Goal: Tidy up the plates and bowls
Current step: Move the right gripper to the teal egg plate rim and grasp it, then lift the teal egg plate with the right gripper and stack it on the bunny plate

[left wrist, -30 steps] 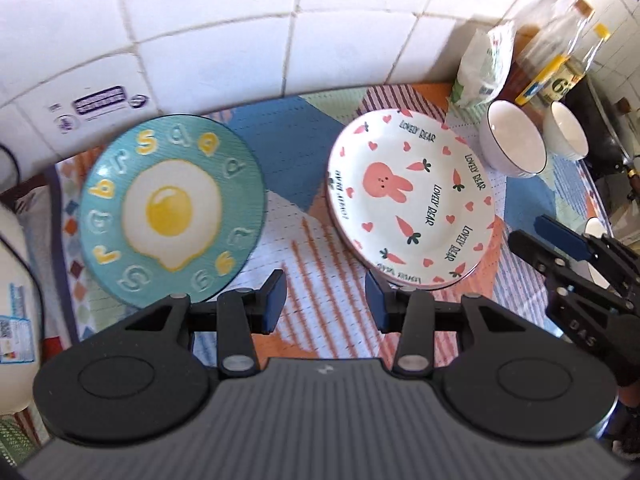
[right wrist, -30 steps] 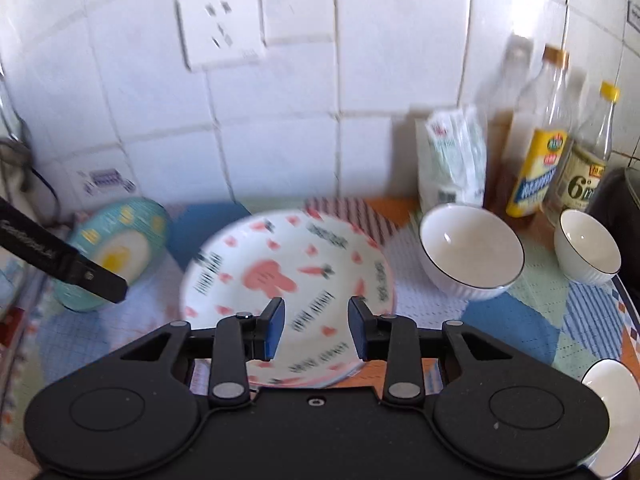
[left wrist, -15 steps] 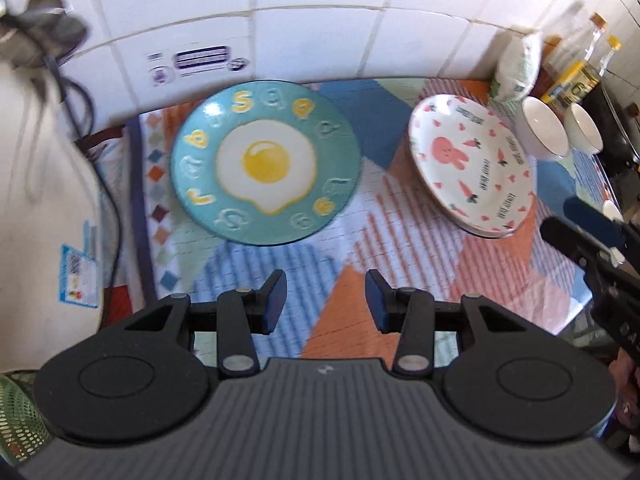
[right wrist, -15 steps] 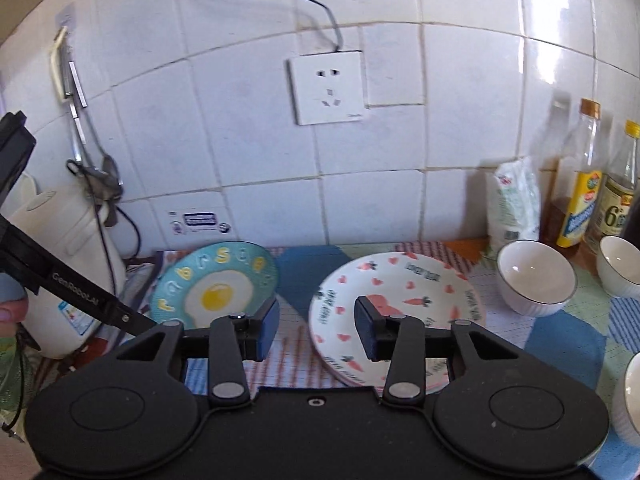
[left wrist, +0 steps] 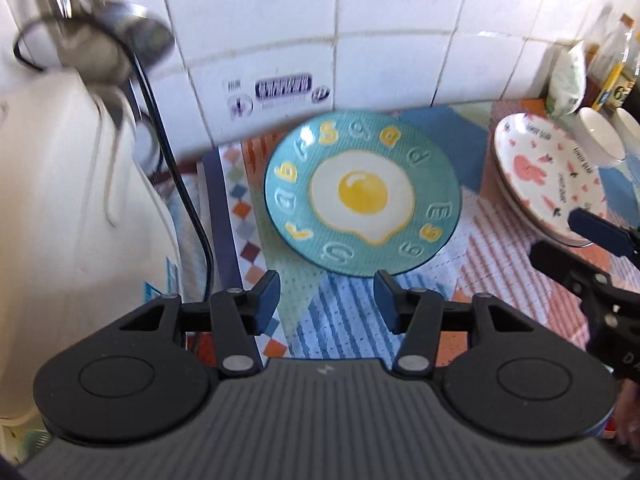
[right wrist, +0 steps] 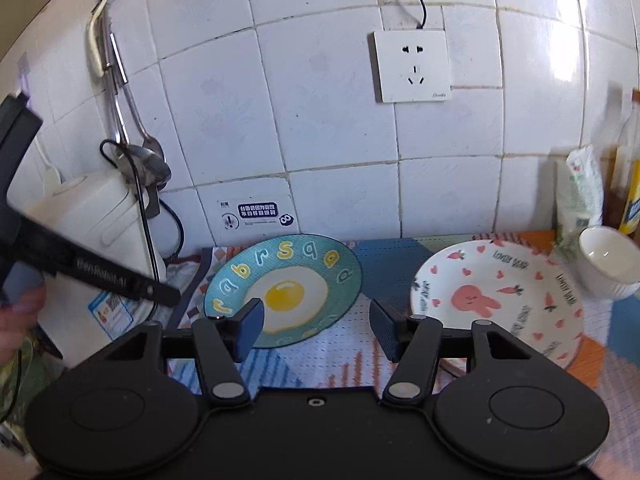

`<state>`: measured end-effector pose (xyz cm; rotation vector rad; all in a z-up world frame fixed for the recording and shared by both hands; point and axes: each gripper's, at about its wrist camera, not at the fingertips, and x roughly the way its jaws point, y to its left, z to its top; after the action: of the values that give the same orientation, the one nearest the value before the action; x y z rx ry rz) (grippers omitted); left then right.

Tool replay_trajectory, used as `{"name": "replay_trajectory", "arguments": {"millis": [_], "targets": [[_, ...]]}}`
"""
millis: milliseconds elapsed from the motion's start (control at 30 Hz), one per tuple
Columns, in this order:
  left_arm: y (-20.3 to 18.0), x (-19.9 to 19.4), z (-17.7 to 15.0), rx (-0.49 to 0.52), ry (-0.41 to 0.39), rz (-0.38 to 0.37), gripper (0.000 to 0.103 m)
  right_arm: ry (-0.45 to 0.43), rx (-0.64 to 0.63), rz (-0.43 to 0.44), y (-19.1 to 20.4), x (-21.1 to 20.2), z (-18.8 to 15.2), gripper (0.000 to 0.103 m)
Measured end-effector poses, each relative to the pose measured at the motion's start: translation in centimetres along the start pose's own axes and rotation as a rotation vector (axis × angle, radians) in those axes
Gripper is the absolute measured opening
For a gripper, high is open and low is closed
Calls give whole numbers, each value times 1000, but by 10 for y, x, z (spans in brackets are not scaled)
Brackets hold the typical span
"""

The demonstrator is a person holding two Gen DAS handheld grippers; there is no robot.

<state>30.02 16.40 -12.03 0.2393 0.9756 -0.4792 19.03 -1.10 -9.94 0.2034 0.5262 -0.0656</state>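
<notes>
The egg plate (left wrist: 362,196) lies flat on the desk (left wrist: 520,280), directly ahead of the left hand-held gripper (left wrist: 326,302), which is nearer. Both it and the right hand-held gripper (right wrist: 316,326) are empty, jaws opening. The rabbit plate (right wrist: 496,296) sits to the right.

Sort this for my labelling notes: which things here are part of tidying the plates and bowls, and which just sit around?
Job things: egg plate, rabbit plate, white bowl.

Just around: kettle, hanging utensils, wall socket, bottle, white packet, patterned mat.

The left wrist view looks steeply down, close above the egg plate (left wrist: 362,196). The right wrist view faces the tiled wall (right wrist: 320,128) more levelly. Both share that plate and the rabbit plate (right wrist: 496,300).
</notes>
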Motion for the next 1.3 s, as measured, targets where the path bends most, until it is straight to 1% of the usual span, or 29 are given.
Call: {"name": "replay_trajectory", "arguments": {"millis": [67, 133, 200, 267, 333, 367, 433, 500, 633, 700, 733, 767, 800, 833, 867, 900, 967, 1000, 1067, 1167, 1233, 1267, 1300], "targets": [[2, 11, -4, -8, -10, -8, 54, -20, -5, -5, 4, 13, -6, 68], [6, 21, -6, -17, -27, -27, 54, -22, -6, -13, 7, 26, -12, 68], [11, 33, -7, -38, -44, -35, 55, -22, 36, -2, 4, 40, -17, 69], [14, 43, -7, -46, -60, -5, 54, -10, 91, -9, -4, 54, -22, 69], [17, 51, -5, -30, -71, 1, 54, -4, 117, -50, -10, 65, -25, 69], [20, 56, -4, -38, -71, -4, 54, -11, 120, -75, -12, 68, -26, 69], [23, 65, 0, -61, -53, -20, 54, 7, 128, -96, -16, 78, -25, 62], [25, 75, 3, -87, -29, -10, 54, 41, 163, -77, -20, 90, -24, 58], [26, 90, 9, -84, -15, -3, 55, 80, 173, -71, -19, 109, -21, 57], [28, 96, 13, -103, -6, -11, 55, 109, 210, -58, -22, 118, -20, 57], [29, 99, 14, -118, -1, -13, 55, 117, 237, -44, -23, 121, -20, 54], [29, 103, 15, -124, 7, -13, 55, 121, 258, -33, -25, 125, -21, 48], [28, 106, 16, -120, 21, -16, 52, 128, 276, -45, -26, 128, -21, 33], [27, 111, 17, -111, 46, -28, 50, 138, 293, -50, -28, 131, -22, 23], [25, 114, 17, -102, 66, -51, 50, 150, 320, -40, -32, 133, -23, 21], [24, 114, 17, -101, 62, -50, 50, 152, 355, -23, -35, 133, -24, 19], [24, 113, 15, -88, 55, -54, 48, 164, 406, 2, -41, 133, -25, 18], [25, 113, 15, -96, 52, -59, 44, 170, 416, 7, -42, 134, -25, 18], [30, 113, 13, -115, 43, -72, 42, 186, 416, 12, -42, 136, -24, 18], [30, 115, 11, -122, 26, -74, 41, 199, 442, 27, -46, 143, -23, 18], [29, 117, 12, -125, 35, -72, 41, 193, 459, 40, -50, 145, -23, 18], [30, 117, 14, -136, 49, -77, 41, 196, 475, 60, -52, 146, -23, 21], [31, 116, 15, -139, 65, -82, 40, 198, 479, 68, -53, 145, -23, 21]]}}
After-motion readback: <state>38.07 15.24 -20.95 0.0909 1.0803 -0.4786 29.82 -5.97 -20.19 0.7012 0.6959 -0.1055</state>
